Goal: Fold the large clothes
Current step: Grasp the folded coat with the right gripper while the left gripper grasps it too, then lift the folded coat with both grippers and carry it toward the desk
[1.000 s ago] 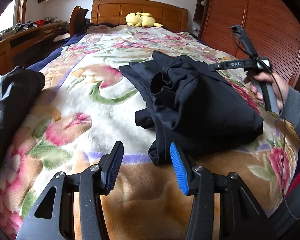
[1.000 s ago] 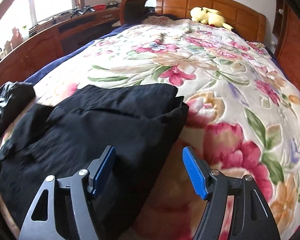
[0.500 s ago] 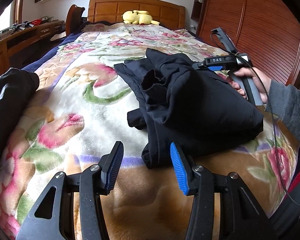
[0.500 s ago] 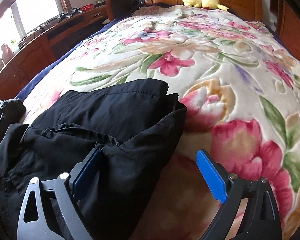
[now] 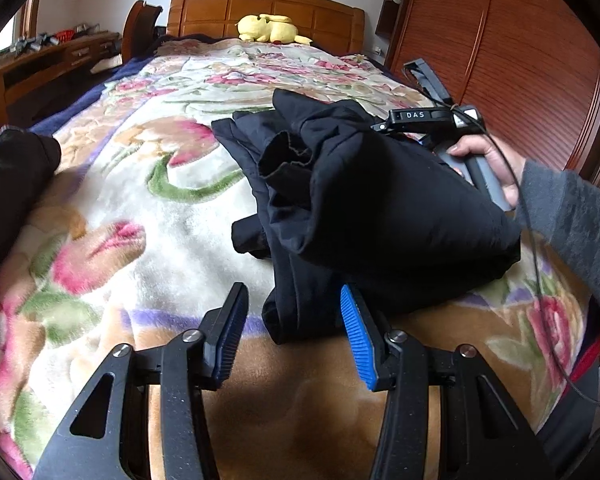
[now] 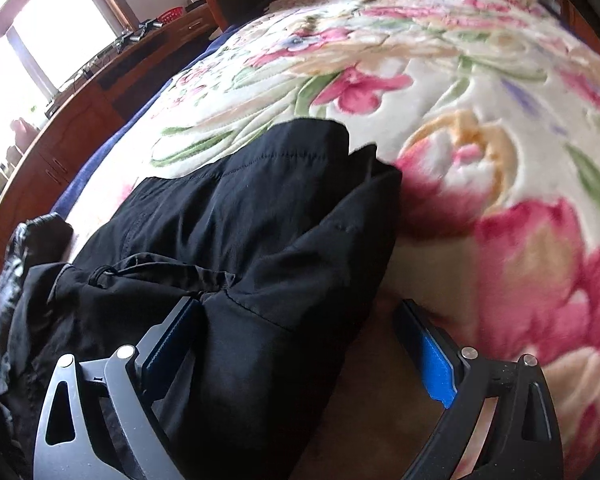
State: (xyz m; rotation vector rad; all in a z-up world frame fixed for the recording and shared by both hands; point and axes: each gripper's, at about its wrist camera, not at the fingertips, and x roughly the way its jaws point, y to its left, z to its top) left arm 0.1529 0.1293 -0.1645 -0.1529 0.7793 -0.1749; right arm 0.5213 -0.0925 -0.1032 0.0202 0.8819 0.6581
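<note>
A large black garment (image 5: 364, 200) lies bunched and partly folded on the floral bed blanket (image 5: 140, 184). My left gripper (image 5: 294, 326) is open, and the garment's near corner reaches between its blue pads. My right gripper (image 6: 296, 344) is open, low over the garment (image 6: 240, 248), with a thick fold of the cloth lying between its fingers. In the left wrist view the right gripper's body (image 5: 432, 118) shows at the garment's far right side, held by a hand.
A second dark garment (image 5: 8, 184) lies at the bed's left edge. A yellow plush toy (image 5: 268, 28) sits by the wooden headboard. A wooden wardrobe (image 5: 520, 60) stands on the right, and a desk (image 5: 52, 64) on the left.
Both grippers have moved closer to the black garment. The right gripper has dropped low onto it, so the cloth now lies between its open fingers.
</note>
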